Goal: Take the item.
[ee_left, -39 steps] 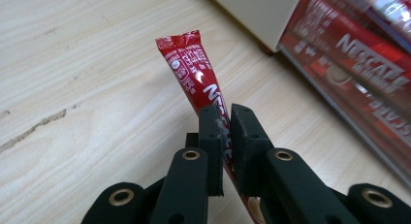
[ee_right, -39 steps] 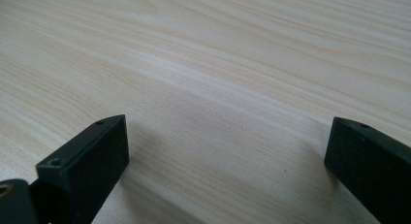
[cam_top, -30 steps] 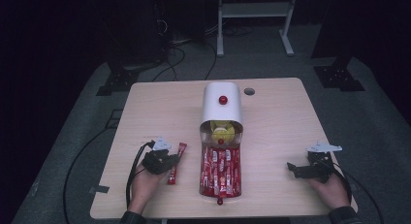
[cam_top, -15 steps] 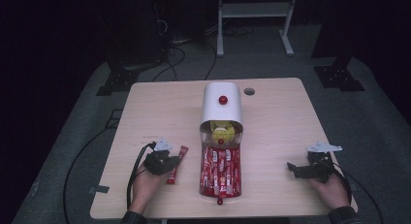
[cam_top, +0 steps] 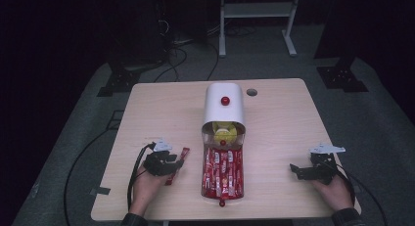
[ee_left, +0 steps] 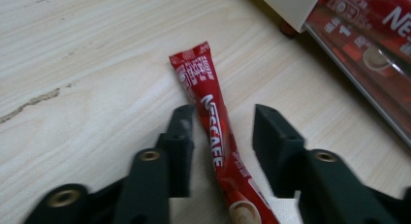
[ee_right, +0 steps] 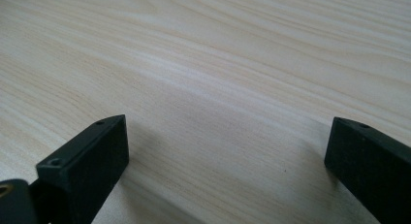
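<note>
A red Nescafe stick sachet [ee_left: 209, 103] lies flat on the wooden table [cam_top: 274, 128], left of the drawer; the same sachet [cam_top: 182, 155] appears in the high view. My left gripper [ee_left: 224, 122] straddles it. Its jaws have just been opening and now stand apart on either side, their pads off the sachet. In the high view the left gripper [cam_top: 172, 163] rests near the table's front left. My right gripper [cam_top: 296, 171] sits at the front right, and in its own view the right gripper [ee_right: 228, 141] is wide open over bare wood.
A white rounded dispenser [cam_top: 223, 106] with a red knob stands mid-table. Its clear drawer [cam_top: 222, 172] is pulled toward me and holds several red sachets. A cable hole [cam_top: 251, 92] is at the back. Cables trail off the left side.
The left gripper's jaws have parted slightly around the red sachet, which stays on the table. Neither hand has shifted.
</note>
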`<move>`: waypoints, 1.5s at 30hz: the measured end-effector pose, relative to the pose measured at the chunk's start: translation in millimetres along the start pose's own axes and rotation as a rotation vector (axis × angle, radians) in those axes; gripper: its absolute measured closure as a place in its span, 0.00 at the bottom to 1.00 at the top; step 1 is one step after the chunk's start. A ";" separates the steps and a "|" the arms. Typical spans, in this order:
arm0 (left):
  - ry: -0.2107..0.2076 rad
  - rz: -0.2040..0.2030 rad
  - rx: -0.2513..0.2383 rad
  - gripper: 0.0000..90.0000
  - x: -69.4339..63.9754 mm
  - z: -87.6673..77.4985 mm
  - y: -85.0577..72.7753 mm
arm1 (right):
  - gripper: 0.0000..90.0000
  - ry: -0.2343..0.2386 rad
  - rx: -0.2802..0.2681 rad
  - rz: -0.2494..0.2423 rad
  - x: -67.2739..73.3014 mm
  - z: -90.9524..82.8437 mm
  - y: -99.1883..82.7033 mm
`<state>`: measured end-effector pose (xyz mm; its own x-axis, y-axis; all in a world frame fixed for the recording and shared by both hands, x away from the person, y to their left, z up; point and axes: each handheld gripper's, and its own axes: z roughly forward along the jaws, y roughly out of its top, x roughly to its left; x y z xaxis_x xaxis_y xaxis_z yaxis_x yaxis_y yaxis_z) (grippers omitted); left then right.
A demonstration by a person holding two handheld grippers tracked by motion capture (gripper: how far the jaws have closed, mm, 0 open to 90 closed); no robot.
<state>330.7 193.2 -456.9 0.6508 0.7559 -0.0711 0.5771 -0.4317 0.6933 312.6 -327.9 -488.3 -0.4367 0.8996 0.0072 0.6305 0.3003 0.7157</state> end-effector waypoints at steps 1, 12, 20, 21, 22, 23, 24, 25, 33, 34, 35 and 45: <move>0.005 -0.002 0.000 0.57 0.0 -0.5 -0.2 | 0.01 0.000 0.000 0.000 0.0 0.0 0.0; 0.021 -0.022 -0.029 0.26 7.7 -8.6 -3.1 | 0.02 0.000 0.000 0.001 0.0 0.0 0.0; 0.019 -0.019 -0.043 0.13 11.1 -13.6 -4.7 | 0.02 0.000 0.000 0.001 0.1 0.0 0.0; 0.019 -0.019 -0.043 0.11 11.1 -13.6 -4.7 | 0.02 0.000 0.000 0.001 0.1 0.0 0.0; 0.024 -0.014 -0.048 0.10 13.0 -15.7 -5.7 | 0.01 0.000 0.000 0.000 0.0 0.0 0.0; 0.024 -0.014 -0.048 0.09 13.0 -15.7 -5.7 | 0.01 0.000 0.000 0.000 0.0 0.0 0.0; 0.033 -0.014 -0.049 0.07 15.0 -17.9 -6.8 | 0.02 0.000 0.000 0.000 0.0 0.0 0.0; 0.033 -0.014 -0.049 0.05 15.0 -17.9 -6.8 | 0.02 0.000 0.000 0.000 0.0 0.0 0.0; 0.050 -0.015 -0.056 0.00 25.8 -26.3 -14.8 | 0.01 0.000 0.000 0.001 0.1 0.0 0.0; 0.053 -0.017 -0.058 0.00 28.4 -28.3 -16.9 | 0.01 0.000 0.000 0.000 0.0 0.0 0.0; 0.053 -0.017 -0.058 0.00 28.4 -28.3 -16.9 | 0.01 0.000 0.000 0.000 0.0 0.0 0.0; 0.107 -0.038 -0.036 0.00 45.9 -36.1 -30.3 | 0.02 0.001 0.000 -0.001 0.2 -0.2 -0.2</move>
<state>325.3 258.7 -455.4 0.5711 0.8206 -0.0218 0.5810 -0.3852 0.7170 312.2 -327.8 -488.3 -0.4380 0.8989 0.0076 0.6301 0.3010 0.7159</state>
